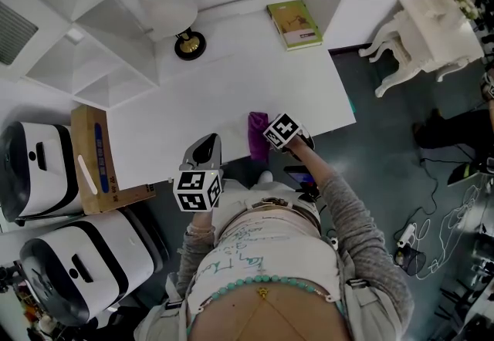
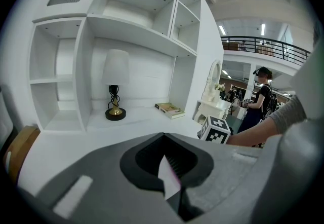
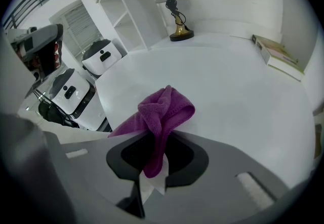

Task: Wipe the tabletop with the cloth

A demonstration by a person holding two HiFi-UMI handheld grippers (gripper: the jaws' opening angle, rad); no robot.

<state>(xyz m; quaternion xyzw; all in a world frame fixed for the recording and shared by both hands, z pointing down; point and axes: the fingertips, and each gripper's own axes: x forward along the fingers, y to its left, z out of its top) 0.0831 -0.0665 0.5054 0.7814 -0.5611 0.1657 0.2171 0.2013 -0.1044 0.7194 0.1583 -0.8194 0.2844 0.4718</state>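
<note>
While the right gripper [image 3: 152, 170] has its jaws closed tight on a fold of the purple cloth [image 3: 164, 109], the bulk of the cloth bunches ahead of the jaws at the near edge of the tabletop [image 3: 238, 91], toward the near right corner. Whether the bunch is pressed flat or only brushing the surface: cannot tell.

Left gripper [image 2: 169, 180]: jaws together, nothing between them. It is held at the near edge further left, apart from the cloth.

Judgement for the wipe: tip the right gripper down so the bunch spreads into a pad under light pressure. Then make long overlapping passes from the near edge out toward the far edge. Only a small fold is pinched, so a hard push could pull it free; dragging the pad behind the jaws looks safer.

Lamp [image 1: 189, 45] stands at the far edge, book [image 1: 294, 25] at the far right corner. Stop short of both, or work round them.
</note>
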